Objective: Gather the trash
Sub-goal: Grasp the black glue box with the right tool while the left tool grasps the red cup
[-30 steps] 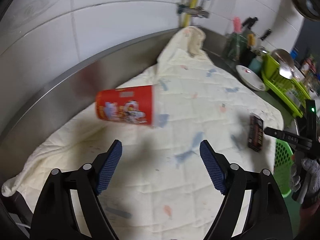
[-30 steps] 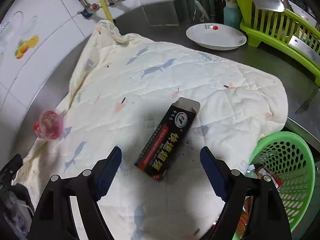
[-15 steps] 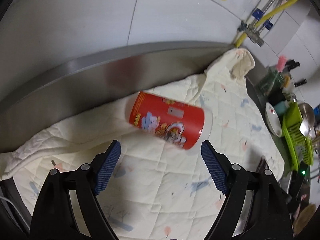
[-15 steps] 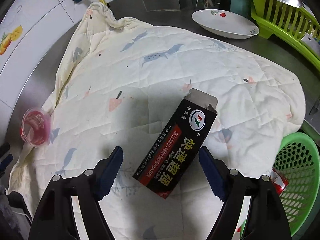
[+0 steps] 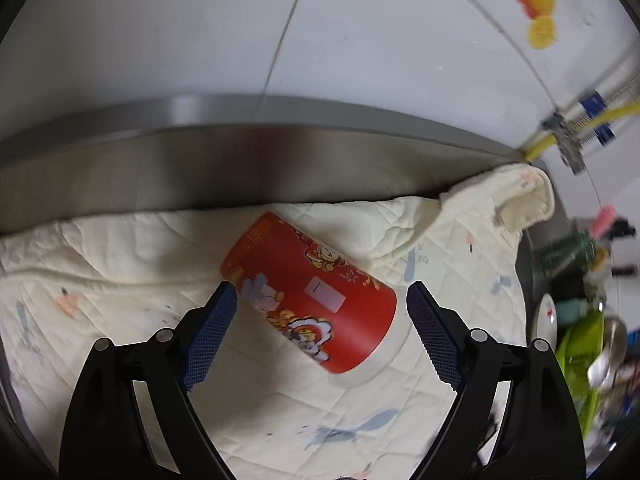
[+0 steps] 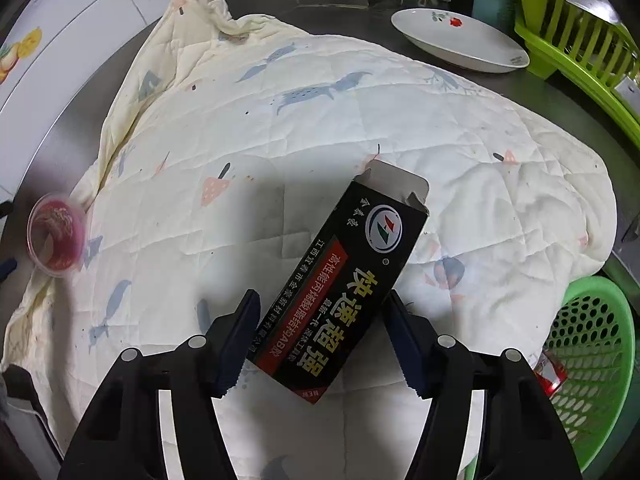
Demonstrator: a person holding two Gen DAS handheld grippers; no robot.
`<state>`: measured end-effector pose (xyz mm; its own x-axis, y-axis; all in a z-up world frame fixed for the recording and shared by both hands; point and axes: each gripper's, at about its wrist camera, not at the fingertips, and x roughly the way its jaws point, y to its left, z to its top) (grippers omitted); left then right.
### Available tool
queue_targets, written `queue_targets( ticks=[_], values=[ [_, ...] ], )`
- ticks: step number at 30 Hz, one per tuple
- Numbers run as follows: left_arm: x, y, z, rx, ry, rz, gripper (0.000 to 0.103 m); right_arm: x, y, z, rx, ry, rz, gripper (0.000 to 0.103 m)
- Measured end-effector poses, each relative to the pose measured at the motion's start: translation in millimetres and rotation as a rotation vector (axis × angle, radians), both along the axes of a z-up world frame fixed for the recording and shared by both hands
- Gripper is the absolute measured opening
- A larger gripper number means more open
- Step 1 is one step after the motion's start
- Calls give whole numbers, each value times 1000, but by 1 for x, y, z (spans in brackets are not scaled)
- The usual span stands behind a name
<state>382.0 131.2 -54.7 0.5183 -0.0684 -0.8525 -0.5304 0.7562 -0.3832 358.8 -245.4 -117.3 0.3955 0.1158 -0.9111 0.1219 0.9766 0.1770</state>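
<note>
A quilted cream cloth (image 6: 360, 120), printed with small blue and pink figures, is spread over a steel counter (image 5: 200, 168) against a white tiled wall (image 5: 160, 40).

On the left, the left gripper (image 5: 318, 334) is pointed down at a red paper cup (image 5: 308, 292) lying on its side near the cloth's back edge. The cup is seen between the spread fingers: the left pad (image 5: 208, 336) stands just beside the cup's base, the right pad is apart from its rim, and nothing is pinched.

In the right wrist view, the same cup (image 6: 56, 236) is seen at the far left edge of the cloth. In the middle, a black carton (image 6: 340, 284) with yellow lettering and an open end flap lies slanted on the cloth. The right gripper (image 6: 320, 332) is placed around its near end, and its jaws are closing, though the pads are not yet pressed on the carton.

To the right, a green perforated basket (image 6: 592, 352) with red scraps inside sits past the cloth's edge. Behind, a white plate (image 6: 460, 42) and a green dish rack (image 6: 580, 40) are seen.
</note>
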Motion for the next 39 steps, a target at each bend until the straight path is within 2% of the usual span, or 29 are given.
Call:
queue_targets(
  ticks=[10, 18, 28, 31, 33, 37, 39],
  values=[
    [12, 3, -29, -71, 67, 204, 86, -5, -3, 1, 28, -11, 48, 57],
    [21, 2, -36, -67, 86, 270, 86, -12, -7, 2, 43, -15, 62, 55],
    [26, 3, -46, -104, 45, 294, 87, -25, -5, 5, 66, -21, 68, 48],
    [24, 1, -43, -97, 24, 282, 82, -26, -5, 6, 68, -22, 69, 48],
    [21, 1, -40, -90, -2, 271, 75, -27, -3, 6, 71, -23, 71, 47],
    [14, -2, -33, -67, -46, 220, 71, -32, -2, 9, 59, -38, 79, 47],
    [9, 1, -32, -79, -68, 204, 69, -35, -3, 10, 61, -42, 78, 46]
  ],
)
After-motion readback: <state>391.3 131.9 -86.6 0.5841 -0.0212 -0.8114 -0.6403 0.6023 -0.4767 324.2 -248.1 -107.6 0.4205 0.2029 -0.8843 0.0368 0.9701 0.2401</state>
